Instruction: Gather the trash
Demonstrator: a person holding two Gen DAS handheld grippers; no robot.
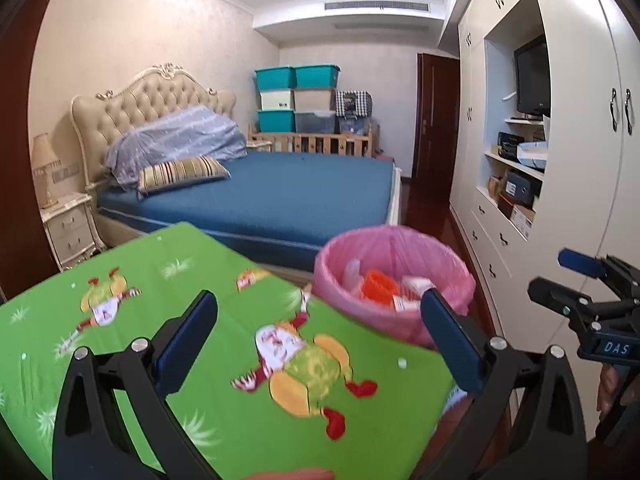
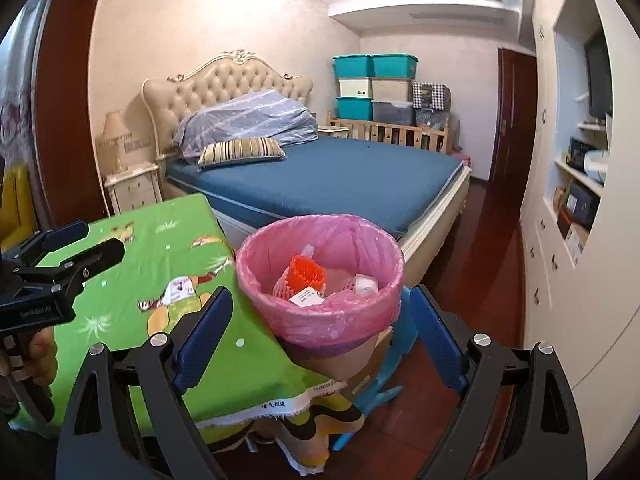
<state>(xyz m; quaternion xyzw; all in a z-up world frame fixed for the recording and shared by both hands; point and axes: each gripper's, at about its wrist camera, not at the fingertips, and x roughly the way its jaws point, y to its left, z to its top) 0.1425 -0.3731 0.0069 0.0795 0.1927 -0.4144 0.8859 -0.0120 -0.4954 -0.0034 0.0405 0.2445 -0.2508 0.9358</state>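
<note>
1. Both tongs were released when you held them here: the left tongs [image 1: 318, 338] stood wide with only green cloth showing between the pads, and the right tongs [image 2: 320, 330] stood wide with nothing gripped.
2. Trash sat in the pink-lined bin [image 2: 320, 276] at the table's corner: an orange foam net [image 2: 306, 274] and some white wrappers [image 2: 366, 282] lay inside it.
3. No loose trash showed on the table [image 1: 132, 280]; apart from a few tiny white specks on the cloth, its green cartoon-print cover looked bare in both views.
4. My judgement: collecting looked nearly or wholly done. What remained, if anything, lay outside these views.
5. Room notes: a bed [image 2: 332, 176] with a blue sheet stood behind the table, teal storage boxes [image 1: 296, 76] were stacked by the far wall, and white wardrobes [image 1: 580, 160] lined the right side over a dark red floor.
</note>
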